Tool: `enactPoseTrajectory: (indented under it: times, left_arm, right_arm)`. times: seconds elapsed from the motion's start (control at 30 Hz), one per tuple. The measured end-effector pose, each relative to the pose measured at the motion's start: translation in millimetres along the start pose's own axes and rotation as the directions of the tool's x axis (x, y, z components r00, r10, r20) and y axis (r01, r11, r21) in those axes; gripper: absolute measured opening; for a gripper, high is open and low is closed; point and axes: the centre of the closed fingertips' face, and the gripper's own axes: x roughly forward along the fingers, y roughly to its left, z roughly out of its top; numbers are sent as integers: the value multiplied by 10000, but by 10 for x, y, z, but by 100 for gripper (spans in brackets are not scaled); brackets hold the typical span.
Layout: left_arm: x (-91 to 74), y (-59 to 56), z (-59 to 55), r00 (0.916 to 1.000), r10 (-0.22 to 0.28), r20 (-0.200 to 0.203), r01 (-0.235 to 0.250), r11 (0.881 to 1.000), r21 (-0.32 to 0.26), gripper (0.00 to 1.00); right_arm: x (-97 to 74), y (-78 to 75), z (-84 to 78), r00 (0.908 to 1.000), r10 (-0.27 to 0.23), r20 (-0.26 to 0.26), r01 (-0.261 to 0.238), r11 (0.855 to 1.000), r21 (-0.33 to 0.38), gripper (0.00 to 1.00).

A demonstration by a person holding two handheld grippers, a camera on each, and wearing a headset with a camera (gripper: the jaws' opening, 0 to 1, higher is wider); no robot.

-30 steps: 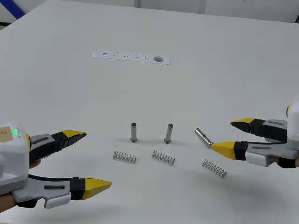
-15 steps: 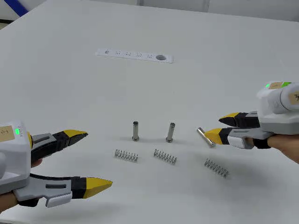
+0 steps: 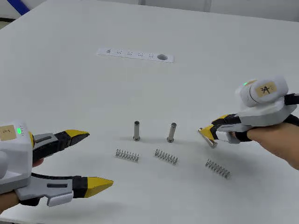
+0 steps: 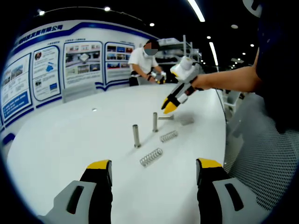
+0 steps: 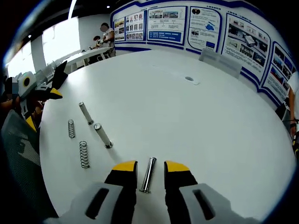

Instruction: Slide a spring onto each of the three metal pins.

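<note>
White table [image 3: 70,93], pin [image 5: 147,175] btwn right fingers [image 5: 124,170]

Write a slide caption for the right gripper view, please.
Right claw open around a lying metal pin; two standing pins and two springs wait on the white table.

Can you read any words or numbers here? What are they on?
No text reads clearly.
Cream label on the right gripper: dark mark, too blurred.
Tan sticker on the left gripper: too blurred.
Wall posters: writing too small and blurred.
Socket strip: marks too small.
</note>
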Motion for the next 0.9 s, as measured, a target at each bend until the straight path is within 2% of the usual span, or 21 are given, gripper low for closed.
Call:
enactPoseTrajectory:
  times: [0.47, 0.9]
  left_arm:
    - [-2, 3, -18, 10000, -10, 2, 10, 10000, -43, 74]
    - [-2, 14, -27, 10000, -27, -19, 27, 10000, -88, 73]
  right_arm:
    - [202, -9, -88, 9956, -210, -913, 230, 9995, 206, 14]
    - [257, -40, -132, 9917, -261, -1257, 304, 9990, 323, 11]
